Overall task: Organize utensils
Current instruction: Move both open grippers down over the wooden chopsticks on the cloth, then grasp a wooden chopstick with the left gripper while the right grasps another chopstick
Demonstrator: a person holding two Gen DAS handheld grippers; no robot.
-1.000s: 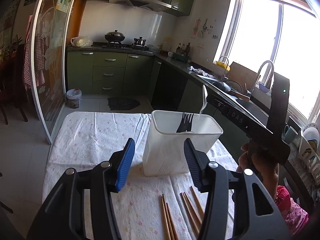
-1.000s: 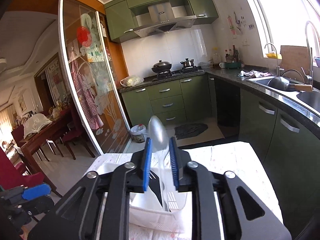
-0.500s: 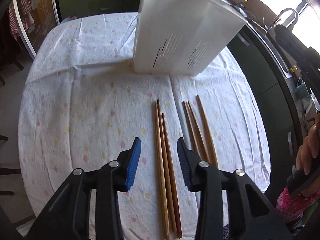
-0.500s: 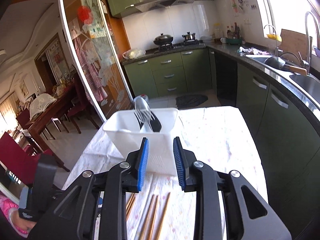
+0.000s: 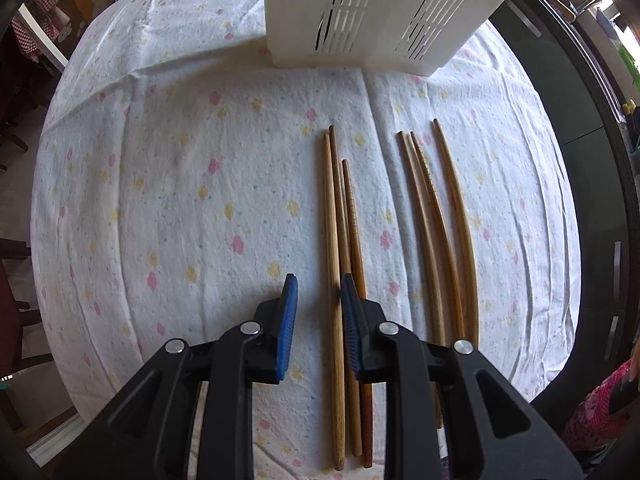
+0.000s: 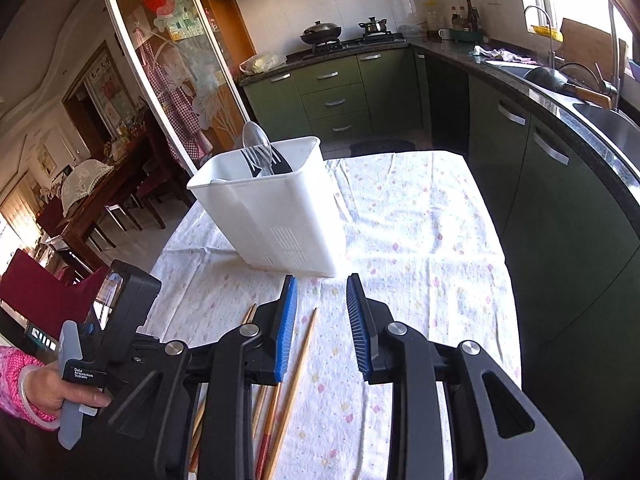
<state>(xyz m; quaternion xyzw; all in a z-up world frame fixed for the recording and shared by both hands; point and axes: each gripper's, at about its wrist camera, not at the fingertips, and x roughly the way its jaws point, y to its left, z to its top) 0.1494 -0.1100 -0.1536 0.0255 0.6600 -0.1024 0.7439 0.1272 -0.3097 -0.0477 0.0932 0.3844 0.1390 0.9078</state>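
Left wrist view: the left claw [image 5: 316, 304] points straight down over a desk [image 5: 160, 184] under a white flowered cloth. Its blue pads have just been closing and now stand narrowly apart, straddling the near group of three chopsticks [image 5: 340, 240]. One pale stick runs up through the gap; the right pad sits over the other two. Whether the pads press any stick cannot be told, and a gap shows beside the left pad. A second group of three chopsticks [image 5: 436, 220] lies just to the right, roughly parallel and apart from the first. Beyond both groups, at the far end of the cloth, stands a white slotted bin [image 5: 372, 12], its base on the cloth and its top cut off by the frame. A pink sleeve [image 5: 596, 412] shows at the lower right edge.

Right wrist view: the right claw [image 6: 322, 320] tilts downward above the same desk [image 6: 420, 220], its pads spread with nothing between them but cloth. Chopsticks [image 6: 296, 376] lie below and left of the pads, partly hidden by the claw's frame. The bin [image 6: 276, 216] stands upright ahead, holding a clear spoon [image 6: 258, 144] and dark utensils leaning at its far side. At lower left, a hand [image 6: 52, 392] in a pink sleeve grips the handle of the left claw's black body.
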